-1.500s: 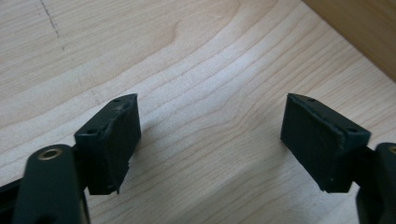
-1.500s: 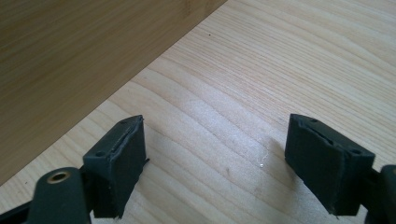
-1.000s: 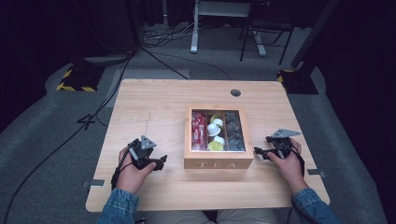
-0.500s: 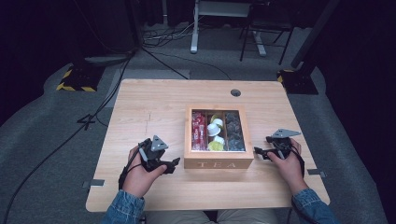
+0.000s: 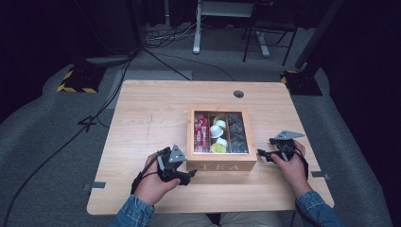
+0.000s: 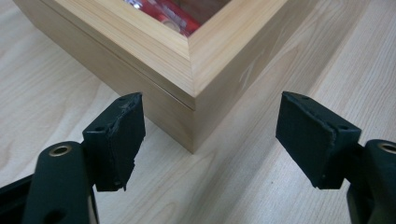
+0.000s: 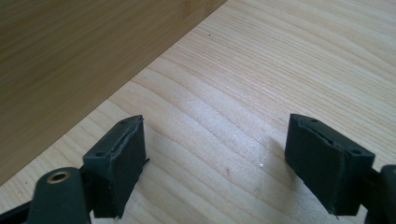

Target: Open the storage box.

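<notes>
A wooden tea box [image 5: 221, 166] marked TEA stands in the middle of the table, its framed lid down. Through the lid I see red packets [image 5: 201, 133], white and yellow pods [image 5: 218, 135] and dark packets [image 5: 237, 134] in three compartments. My left gripper [image 5: 190, 177] is open at the box's front left corner. In the left gripper view that corner of the box [image 6: 196, 70] stands between the spread jaws of the gripper [image 6: 212, 112], untouched. My right gripper [image 5: 261, 154] is open just off the box's right wall [image 7: 70, 51]. Bare table lies between the right gripper's [image 7: 215, 133] jaws.
The light wooden table [image 5: 151, 113] has a round cable hole [image 5: 239, 93] at the back right. Cables trail from both grippers toward the front edge. Beyond the table, cables and a chair base stand on the grey floor.
My left gripper has moved right along the front of the table, up to the box's front left corner. The right gripper has stayed where it was.
</notes>
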The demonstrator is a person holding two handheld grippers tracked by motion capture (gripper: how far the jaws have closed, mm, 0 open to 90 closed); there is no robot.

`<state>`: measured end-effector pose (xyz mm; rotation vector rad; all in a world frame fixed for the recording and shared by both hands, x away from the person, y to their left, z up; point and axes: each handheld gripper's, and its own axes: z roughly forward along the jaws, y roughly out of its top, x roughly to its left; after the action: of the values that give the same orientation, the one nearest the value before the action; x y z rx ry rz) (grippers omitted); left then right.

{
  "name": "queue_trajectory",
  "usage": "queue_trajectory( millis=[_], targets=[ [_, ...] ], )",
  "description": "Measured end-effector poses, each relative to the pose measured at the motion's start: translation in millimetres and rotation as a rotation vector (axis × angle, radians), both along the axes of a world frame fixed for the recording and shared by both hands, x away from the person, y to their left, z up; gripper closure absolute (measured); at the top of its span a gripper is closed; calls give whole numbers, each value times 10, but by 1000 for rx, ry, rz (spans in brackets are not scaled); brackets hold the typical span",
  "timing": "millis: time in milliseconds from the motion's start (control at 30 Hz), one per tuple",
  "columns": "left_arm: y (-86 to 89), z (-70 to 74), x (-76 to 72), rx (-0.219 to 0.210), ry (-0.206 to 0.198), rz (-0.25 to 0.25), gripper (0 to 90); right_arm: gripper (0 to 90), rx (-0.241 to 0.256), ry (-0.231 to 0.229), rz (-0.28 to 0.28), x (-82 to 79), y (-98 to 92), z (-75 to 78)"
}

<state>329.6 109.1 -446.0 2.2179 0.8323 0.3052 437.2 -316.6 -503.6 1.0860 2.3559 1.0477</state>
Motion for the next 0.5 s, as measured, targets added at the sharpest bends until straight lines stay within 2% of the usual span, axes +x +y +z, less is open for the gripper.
queue_trajectory(
  millis=[100,167,267,333,433,500],
  targets=[
    [-12,-29,11,1,20,15,267,204,0,0,0,0,0,0],
    [-4,-44,20,20,10,27,334,204,1,0,1,0,0,0],
    [20,-50,30,-3,-6,49,457,203,1,0,1,0,0,0],
    [36,-37,32,-1,-17,57,543,203,0,1,1,0,0,0],
    [55,-3,21,-23,-12,62,612,203,0,0,1,0,0,0],
    [64,26,13,-12,-15,59,654,203,0,0,1,0,0,0]
  ],
)
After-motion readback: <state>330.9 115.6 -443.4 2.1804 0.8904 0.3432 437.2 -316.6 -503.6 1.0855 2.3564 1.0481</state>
